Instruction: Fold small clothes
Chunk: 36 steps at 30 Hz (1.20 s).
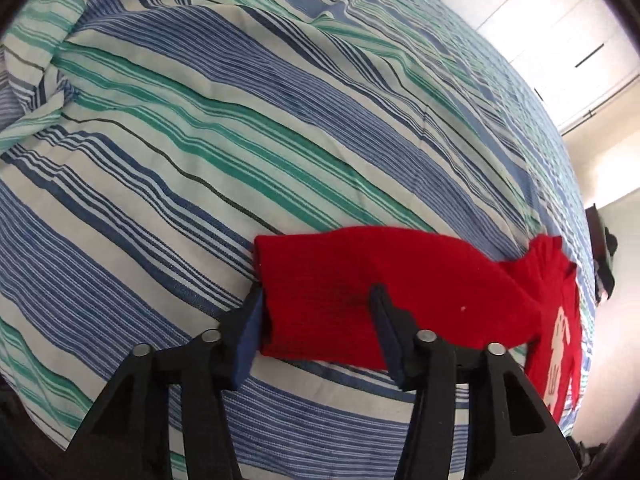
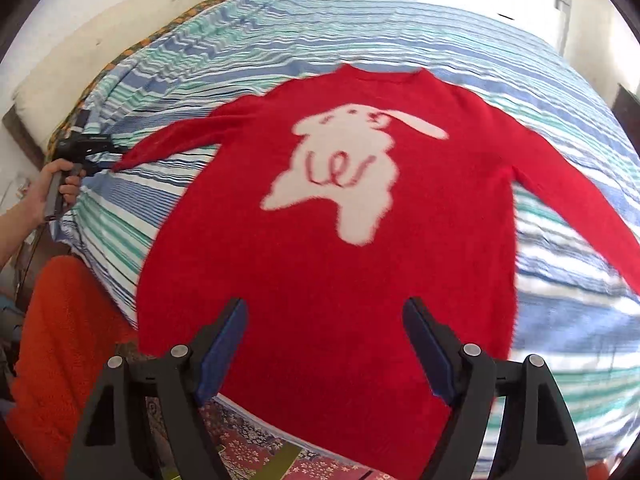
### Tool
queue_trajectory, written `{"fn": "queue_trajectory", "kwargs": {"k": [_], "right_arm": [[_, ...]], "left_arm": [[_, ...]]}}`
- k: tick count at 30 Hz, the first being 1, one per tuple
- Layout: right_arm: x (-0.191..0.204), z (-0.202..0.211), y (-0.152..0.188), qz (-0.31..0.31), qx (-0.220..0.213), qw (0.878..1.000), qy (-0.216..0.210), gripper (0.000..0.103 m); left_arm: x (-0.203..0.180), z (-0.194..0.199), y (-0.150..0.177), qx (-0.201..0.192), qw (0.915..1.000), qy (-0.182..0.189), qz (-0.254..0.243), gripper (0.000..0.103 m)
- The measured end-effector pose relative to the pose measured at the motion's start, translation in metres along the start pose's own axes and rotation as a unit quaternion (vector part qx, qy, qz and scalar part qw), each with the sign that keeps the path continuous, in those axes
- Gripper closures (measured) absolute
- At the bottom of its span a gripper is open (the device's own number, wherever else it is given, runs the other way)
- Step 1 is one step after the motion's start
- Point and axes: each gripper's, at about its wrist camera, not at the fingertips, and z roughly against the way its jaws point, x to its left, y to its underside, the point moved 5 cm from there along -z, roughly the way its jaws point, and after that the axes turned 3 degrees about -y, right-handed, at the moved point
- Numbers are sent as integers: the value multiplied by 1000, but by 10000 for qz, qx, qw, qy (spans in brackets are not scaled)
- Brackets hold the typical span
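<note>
A red knitted sweater (image 2: 320, 260) with a white rabbit on its chest lies flat, front up, on a striped bed sheet (image 2: 560, 320), both sleeves spread out. In the left wrist view one sleeve's cuff end (image 1: 340, 280) rests on the sheet between the fingers of my left gripper (image 1: 318, 304). Its jaws stand apart and the cloth lies slack. The right wrist view shows that same left gripper (image 2: 86, 146) at the tip of the sleeve, held by a hand (image 2: 48, 188). My right gripper (image 2: 324, 312) hovers wide open above the hem, holding nothing.
The sheet (image 1: 200, 140) is rumpled toward the far left. White cupboard doors (image 1: 540, 20) stand beyond the bed. An orange fuzzy cloth (image 2: 68, 340) and a floral patterned fabric (image 2: 260, 444) lie at the bed's near edge. The other sleeve (image 2: 580, 208) stretches right.
</note>
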Motion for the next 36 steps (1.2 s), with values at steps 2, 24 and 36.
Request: {"fn": "queue_trajectory", "kwargs": {"k": [2,24,36], "right_arm": [[32,-17,-38,496,-91,9980,-381,26],[167,-285,-258,4900,1761,8510,-683,101],[144,-296,-285,3269,1059,9391,-36,64]], "left_arm": [[3,-7,3,146,9998,-15,100,98],[19,16,31,-105,9993,360,69,98],[25,17,23,-166,9992,-354,70,77]]}}
